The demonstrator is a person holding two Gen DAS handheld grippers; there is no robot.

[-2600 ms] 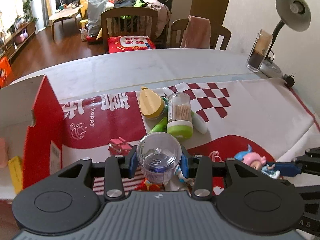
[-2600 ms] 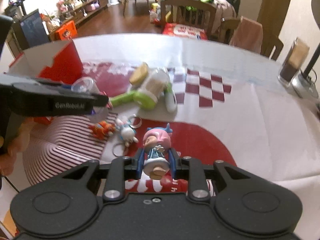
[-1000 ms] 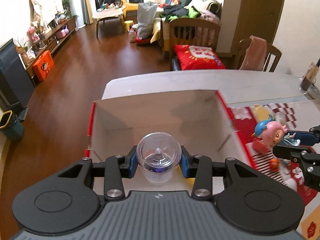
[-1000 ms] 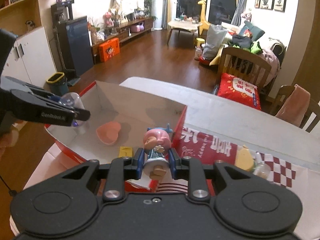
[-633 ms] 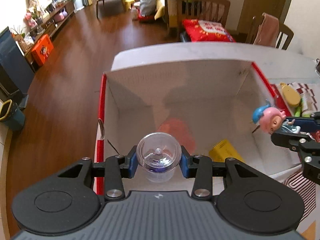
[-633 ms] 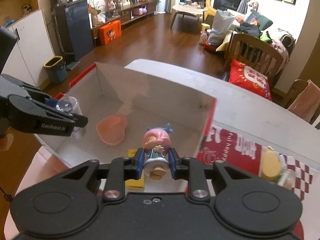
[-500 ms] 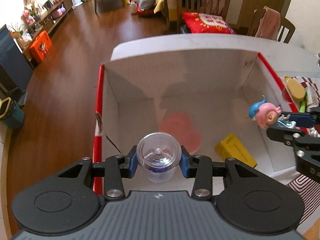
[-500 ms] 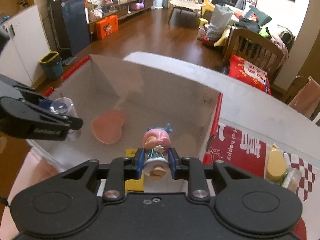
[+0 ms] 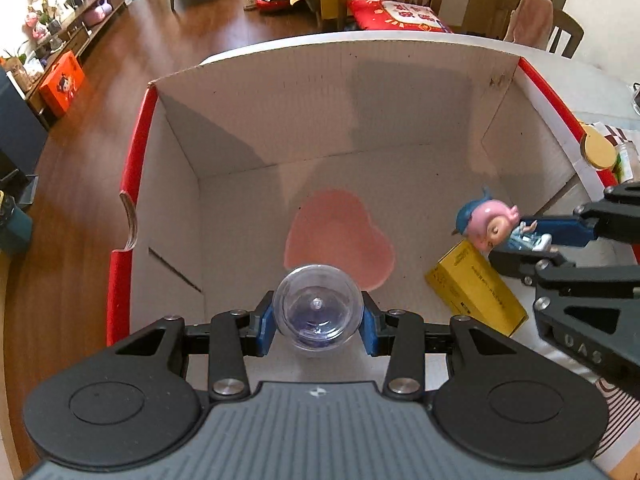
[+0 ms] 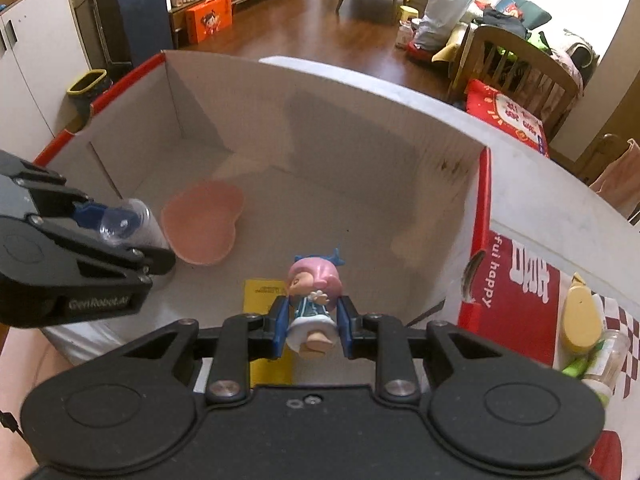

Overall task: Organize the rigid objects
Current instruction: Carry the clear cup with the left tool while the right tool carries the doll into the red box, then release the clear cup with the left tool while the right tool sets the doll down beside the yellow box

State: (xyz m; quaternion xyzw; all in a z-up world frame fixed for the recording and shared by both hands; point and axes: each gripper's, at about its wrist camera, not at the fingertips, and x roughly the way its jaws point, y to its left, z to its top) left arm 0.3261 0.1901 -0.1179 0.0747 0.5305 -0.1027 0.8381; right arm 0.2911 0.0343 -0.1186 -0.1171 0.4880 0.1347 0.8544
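My left gripper (image 9: 318, 320) is shut on a clear plastic capsule (image 9: 318, 312) with something purple inside and holds it over the near part of the open cardboard box (image 9: 280, 100). The capsule also shows in the right wrist view (image 10: 124, 222). My right gripper (image 10: 312, 320) is shut on a pink-haired doll figure (image 10: 314, 292) and holds it inside the box (image 10: 360, 140) on the right side; the doll also shows in the left wrist view (image 9: 490, 228). On the box floor lie a pink heart-shaped dish (image 9: 340, 236) and a yellow packet (image 9: 476, 292).
The box has red outer walls and stands on a table with a red and white cloth (image 10: 520, 280). A yellow lidded item (image 10: 578, 316) and a jar with a green cap (image 10: 600, 360) lie on the cloth to the right. Chairs and a wooden floor are beyond.
Both grippers have moved from the cloth to the box and come lower into it. The capsule and the doll stay gripped. The box floor now looks closer.
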